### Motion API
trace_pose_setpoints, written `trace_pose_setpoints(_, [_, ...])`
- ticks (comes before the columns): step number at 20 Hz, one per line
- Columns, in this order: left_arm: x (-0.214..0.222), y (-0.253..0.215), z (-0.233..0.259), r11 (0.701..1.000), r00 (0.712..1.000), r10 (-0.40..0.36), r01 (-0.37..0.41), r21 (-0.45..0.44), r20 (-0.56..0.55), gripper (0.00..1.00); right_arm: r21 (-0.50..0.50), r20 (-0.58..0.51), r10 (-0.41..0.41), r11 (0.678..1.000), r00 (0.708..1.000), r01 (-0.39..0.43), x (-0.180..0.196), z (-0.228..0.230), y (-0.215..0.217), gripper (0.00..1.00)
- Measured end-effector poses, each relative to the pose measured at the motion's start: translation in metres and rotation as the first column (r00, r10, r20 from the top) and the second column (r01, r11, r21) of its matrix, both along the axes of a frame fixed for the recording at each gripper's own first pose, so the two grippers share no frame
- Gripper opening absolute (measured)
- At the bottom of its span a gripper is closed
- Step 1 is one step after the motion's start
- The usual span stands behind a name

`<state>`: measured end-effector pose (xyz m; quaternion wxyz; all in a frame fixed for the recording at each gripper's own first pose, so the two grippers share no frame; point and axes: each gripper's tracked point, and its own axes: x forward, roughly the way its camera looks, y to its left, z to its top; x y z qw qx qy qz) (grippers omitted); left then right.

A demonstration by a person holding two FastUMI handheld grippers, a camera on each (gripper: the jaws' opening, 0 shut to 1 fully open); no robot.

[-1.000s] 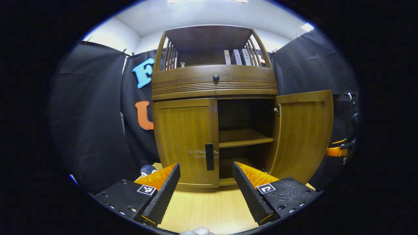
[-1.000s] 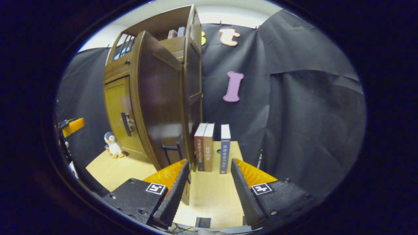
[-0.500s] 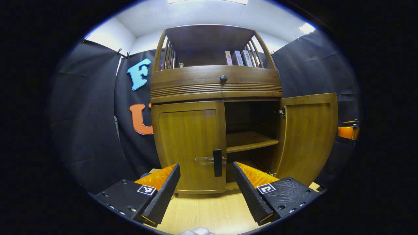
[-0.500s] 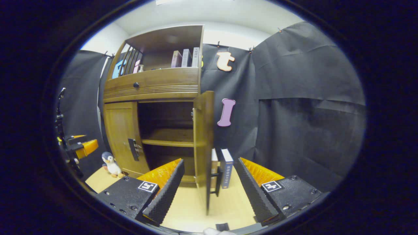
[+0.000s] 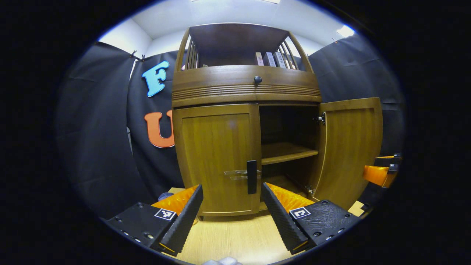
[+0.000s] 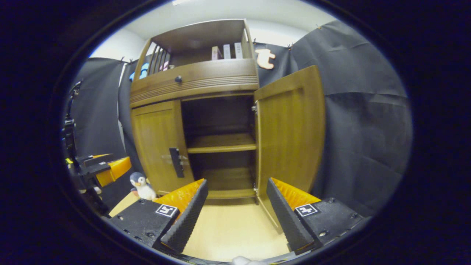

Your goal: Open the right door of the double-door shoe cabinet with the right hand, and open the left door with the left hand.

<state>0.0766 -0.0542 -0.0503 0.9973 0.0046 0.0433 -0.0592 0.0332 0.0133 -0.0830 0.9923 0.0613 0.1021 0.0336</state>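
Note:
The wooden shoe cabinet [image 5: 244, 88] stands ahead on a light wood floor. Its right door [image 5: 349, 147] is swung wide open, baring a shelf [image 5: 287, 152] inside. The left door [image 5: 217, 158] is closed, with a dark upright handle [image 5: 251, 176] at its inner edge. My left gripper [image 5: 232, 211] is open, low in front of the left door, with the handle just above the gap between the fingers. My right gripper [image 6: 236, 209] is open and holds nothing; it faces the cabinet opening, the open right door [image 6: 290, 136] close at its right. The left gripper [image 6: 106, 169] shows at far left there.
A small toy penguin [image 6: 142, 187] stands on the floor left of the cabinet. Books [image 5: 270, 59] line the top shelf above a drawer with a round knob [image 5: 258, 79]. Black cloth walls close in on both sides. The right gripper [image 5: 381, 171] shows at the far right.
My right gripper has swung back from beside the open right door to face the cabinet front. My left gripper has moved closer to the left door, its handle now nearer the fingers.

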Motion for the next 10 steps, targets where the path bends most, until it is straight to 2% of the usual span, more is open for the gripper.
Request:
trace_pose_setpoints(3, [0.023, -0.006, -0.004, 1.0, 1.0, -0.01, 0.01, -0.013, 0.008, 0.96, -0.013, -0.011, 0.006, 1.0, 1.0, -0.006, 0.001, 0.005, 0.002, 1.0])
trace_pose_setpoints(10, [0.104, -0.039, -0.023, 0.999, 0.998, -0.029, 0.031, -0.04, 0.049, 0.96, -0.076, 0.0, -0.045, 0.996, 0.999, 0.045, 0.001, 0.032, -0.014, 1.0])
